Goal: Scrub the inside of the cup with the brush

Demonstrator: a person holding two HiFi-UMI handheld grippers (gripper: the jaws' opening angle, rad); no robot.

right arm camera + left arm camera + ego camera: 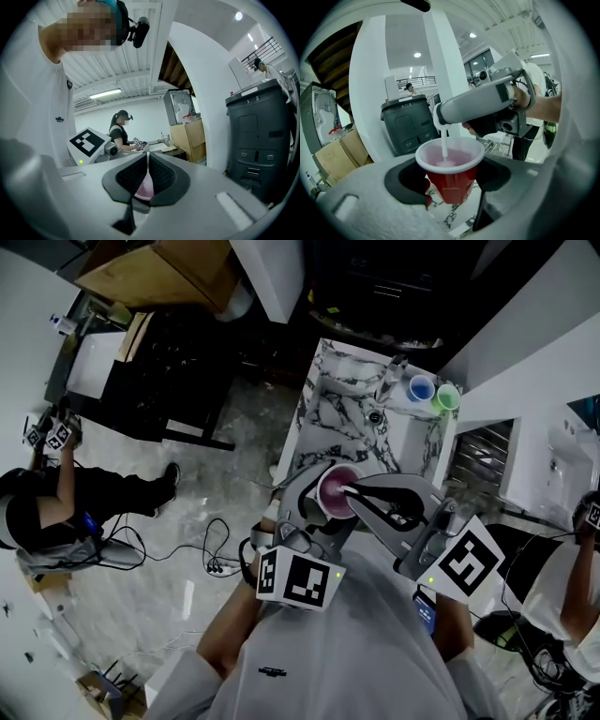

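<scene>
The red cup (452, 183) was kept upright, clamped in the left gripper's (451, 175) jaws, over the marble counter's (342, 418) 6 o'clock end. The brush (444, 144) was pinched by its skinny white handle in the right gripper's (148, 174) closed jaws, dropped in from 12 o'clock, head down inside the cup.

Red plastic cup (451, 190): smooth, semi-gloss outside, white rim, pale pink inside. Thin white brush (444, 140): smooth plastic stem. Left tongs (452, 178) & right tongs (148, 177): matt grey plastic shells; black pads (133, 174) finely ribbed, rubbery-looking. Tabletop (342, 413): polished white stone w/ grey veins, marble look. Brown box (190, 136): matt cardboard.
</scene>
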